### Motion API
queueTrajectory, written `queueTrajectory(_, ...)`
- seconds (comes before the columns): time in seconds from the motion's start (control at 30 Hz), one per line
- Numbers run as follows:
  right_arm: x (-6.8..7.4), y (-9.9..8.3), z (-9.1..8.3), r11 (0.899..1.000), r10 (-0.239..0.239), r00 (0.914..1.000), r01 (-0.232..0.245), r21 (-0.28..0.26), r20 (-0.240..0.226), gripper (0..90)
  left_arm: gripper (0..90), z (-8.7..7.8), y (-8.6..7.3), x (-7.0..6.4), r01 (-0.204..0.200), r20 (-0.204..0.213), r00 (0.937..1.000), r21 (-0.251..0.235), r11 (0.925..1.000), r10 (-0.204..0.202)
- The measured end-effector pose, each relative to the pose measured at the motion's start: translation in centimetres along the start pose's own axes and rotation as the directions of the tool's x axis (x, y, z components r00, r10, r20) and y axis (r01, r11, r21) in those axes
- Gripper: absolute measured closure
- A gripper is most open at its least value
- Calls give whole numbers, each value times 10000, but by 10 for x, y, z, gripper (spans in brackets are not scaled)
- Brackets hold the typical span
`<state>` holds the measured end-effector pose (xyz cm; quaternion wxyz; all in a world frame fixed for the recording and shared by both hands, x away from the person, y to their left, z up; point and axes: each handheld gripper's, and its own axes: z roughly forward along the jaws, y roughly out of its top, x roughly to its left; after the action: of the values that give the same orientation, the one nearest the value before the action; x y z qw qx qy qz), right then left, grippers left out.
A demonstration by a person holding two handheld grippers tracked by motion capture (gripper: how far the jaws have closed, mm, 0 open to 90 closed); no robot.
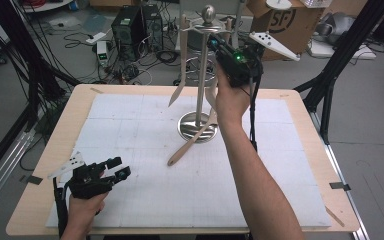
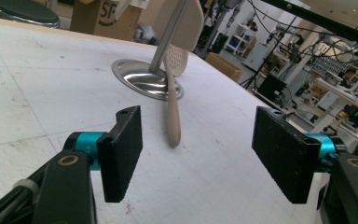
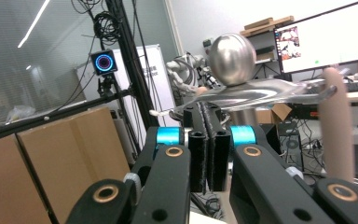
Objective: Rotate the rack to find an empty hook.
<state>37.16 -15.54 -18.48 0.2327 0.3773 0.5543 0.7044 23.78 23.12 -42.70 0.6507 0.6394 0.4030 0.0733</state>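
A steel utensil stand (image 1: 201, 75) with a ball top (image 3: 231, 52) stands on the white mat (image 1: 145, 190). One wooden utensil (image 1: 179, 90) hangs from its left hook. Another (image 1: 212, 100) hangs close to the pole. A wooden slotted spatula (image 1: 187, 145) lies on the mat, its head over the stand's base (image 2: 140, 77). My right gripper (image 1: 213, 43) is raised beside the stand's top, jaws pressed shut (image 3: 208, 112), with nothing seen between them. A wooden handle (image 3: 335, 121) hangs just to its right. My left gripper (image 1: 119, 167) rests low at the mat's front left, open (image 2: 200, 154), pointed at the spatula's handle (image 2: 172, 126).
The table's wooden rim (image 1: 40, 165) frames the mat. Beyond the far edge are computer towers (image 1: 130, 25), cables on the floor and a cardboard box (image 1: 290, 20). Black frame legs (image 1: 340, 55) stand at the right.
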Motion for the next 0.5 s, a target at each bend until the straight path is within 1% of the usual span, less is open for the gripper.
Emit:
queueTrajectory(0.13,3,-1,2,10000,-67,9999,67,32,-89,899,339,0,0,0,36,3,10000,-33,10000,-36)
queueTrajectory(0.23,1,-2,1,10000,-46,9999,47,50,-160,899,339,-1,0,0,17,-11,10000,-70,10000,-17)
queueTrajectory(0.3,-2,-4,-3,9999,132,9997,-134,-93,-227,899,339,-2,0,1,28,12,10000,-71,10000,-28)
queueTrajectory(0.33,-2,-5,-4,9998,142,9996,-146,-150,-258,899,339,-2,0,1,30,22,10000,-68,10000,-30)
queueTrajectory(0.4,-3,-7,-7,9999,15,9997,-18,-143,-228,899,339,-1,0,1,-18,23,10000,-36,10000,18)
queueTrajectory(0.43,-4,-8,-9,9999,27,9998,-31,-158,-208,899,339,-1,0,0,8,50,10000,-20,10000,-7)
queueTrajectory(0.5,-6,-10,-11,9998,98,9998,-101,-178,-194,899,339,-1,0,0,-66,60,10000,-11,10000,67)
